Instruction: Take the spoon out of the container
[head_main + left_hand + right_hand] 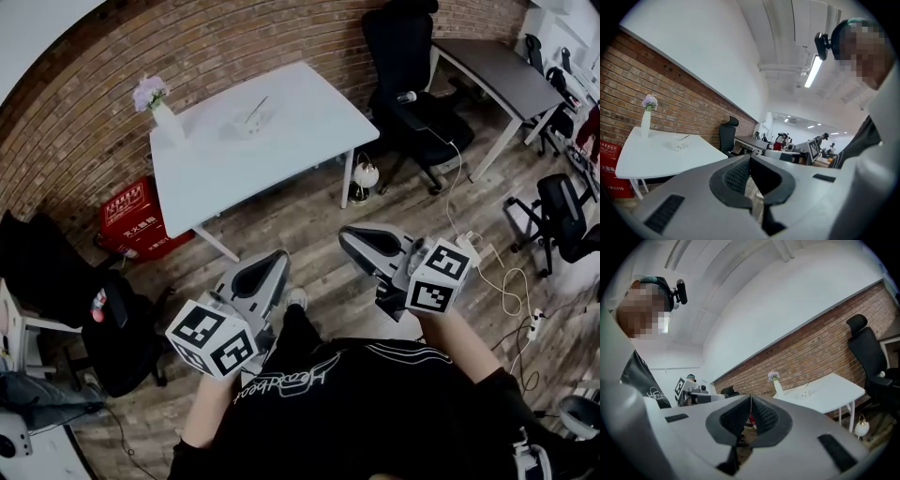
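**Both grippers shut & empty, spoon in container on far table**

Person stands on wood floor (309, 220), well back from white table (300, 136). L gripper (274, 261) & R gripper (349, 238) are held out in front of the torso, side by side but apart. Both point roughly toward the table, neither near it.

L gripper view: jaws together, pads meeting at the tips, nothing btwn them. R gripper view: same, jaws clenched tight on nothing.

Container (249, 123), small & white, sits on the tabletop about mid-width, toward the wall side. Spoon (258, 107) stands in it, handle leaning out up & to the right in head view. Neither gripper touches spoon or container.

Vase (167, 124) w/ purple flowers (150, 92) stands at the table's left back corner, apart from the container.

Red box (136, 220) is on the floor by the table's left end, against the brick wall (84, 122). Black chair (403, 56) is right of the table, w/ a grey desk (497, 70) beyond it. White cables (506, 291) lie on the floor at right
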### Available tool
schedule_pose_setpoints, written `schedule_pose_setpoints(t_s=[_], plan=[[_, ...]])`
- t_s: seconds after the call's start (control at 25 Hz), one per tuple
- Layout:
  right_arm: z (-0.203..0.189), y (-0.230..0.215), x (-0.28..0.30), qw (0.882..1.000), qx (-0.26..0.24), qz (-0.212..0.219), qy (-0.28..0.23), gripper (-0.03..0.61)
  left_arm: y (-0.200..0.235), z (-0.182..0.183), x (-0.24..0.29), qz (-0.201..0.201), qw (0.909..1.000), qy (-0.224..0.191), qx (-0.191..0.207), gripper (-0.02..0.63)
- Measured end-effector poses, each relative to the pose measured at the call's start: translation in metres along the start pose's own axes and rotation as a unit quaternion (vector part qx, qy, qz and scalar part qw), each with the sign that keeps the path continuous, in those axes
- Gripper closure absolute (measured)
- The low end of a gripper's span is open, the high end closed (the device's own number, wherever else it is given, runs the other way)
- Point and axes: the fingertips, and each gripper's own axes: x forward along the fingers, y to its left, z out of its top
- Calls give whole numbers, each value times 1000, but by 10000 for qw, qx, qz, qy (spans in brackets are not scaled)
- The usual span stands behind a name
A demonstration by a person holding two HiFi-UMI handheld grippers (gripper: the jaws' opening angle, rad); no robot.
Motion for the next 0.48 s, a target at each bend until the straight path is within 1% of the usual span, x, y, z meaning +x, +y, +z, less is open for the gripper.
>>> schedule_pose_setpoints(t_s=[0.16,0.36,0.48], plan=[[6,-43,49,9995,258,-205,-18,581,63,16,18,47,9999,82,-136,609],[30,-98,124,9984,520,-162,-169,581,157,47,51,-3,9991,187,-392,609],[41,-125,174,9981,590,-139,-108,581,213,72,67,-121,9987,139,-476,609]])
